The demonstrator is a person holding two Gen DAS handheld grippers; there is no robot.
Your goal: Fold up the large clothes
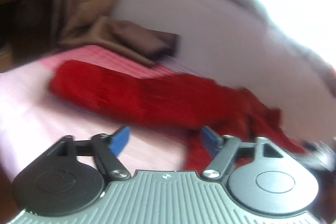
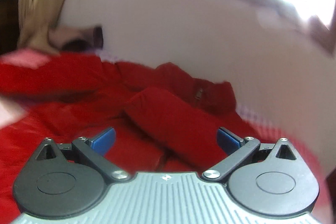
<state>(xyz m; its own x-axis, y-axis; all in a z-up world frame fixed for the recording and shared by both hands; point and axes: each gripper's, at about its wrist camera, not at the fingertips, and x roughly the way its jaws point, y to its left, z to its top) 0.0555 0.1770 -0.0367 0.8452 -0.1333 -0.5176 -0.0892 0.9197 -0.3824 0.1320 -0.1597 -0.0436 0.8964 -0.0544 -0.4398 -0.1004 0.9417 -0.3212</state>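
The left claw (image 1: 164,141) is gaping wide with nothing between its blue pads (image 1: 119,141). Just ahead of it, a red garment (image 1: 134,93) is lying across a pink bed (image 1: 31,114), stretching from its left to its right. A brown cloth (image 1: 130,41) is sitting farther ahead, against a pale wall (image 1: 210,35). The right claw (image 2: 166,140) is also spread wide and gripping nothing, hovering over the garment (image 2: 168,114), whose zipper (image 2: 199,96) is showing ahead and slightly right. Both views are blurred.
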